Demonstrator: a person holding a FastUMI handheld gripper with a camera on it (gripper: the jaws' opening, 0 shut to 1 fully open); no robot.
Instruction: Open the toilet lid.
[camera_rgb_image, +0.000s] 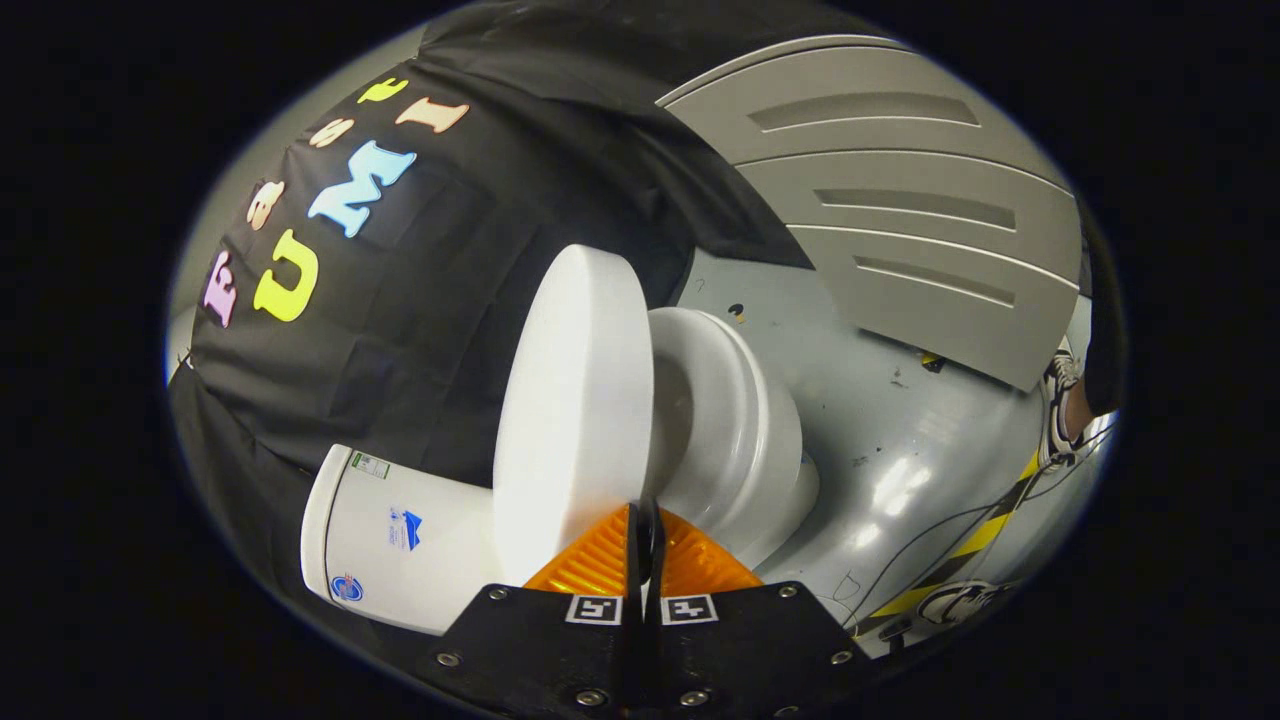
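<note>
Grey floor under a white toilet.
Gripper fingers pinch the raised lid edge, tank left.

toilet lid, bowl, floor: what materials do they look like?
Toilet lid: likely smooth white plastic, matte, thin rim pinched by the claw.
Bowl: looks like glazed ceramic, soft gloss on curves.
Floor: grey painted or coated, glossy; glare patches, scuffs.
</note>
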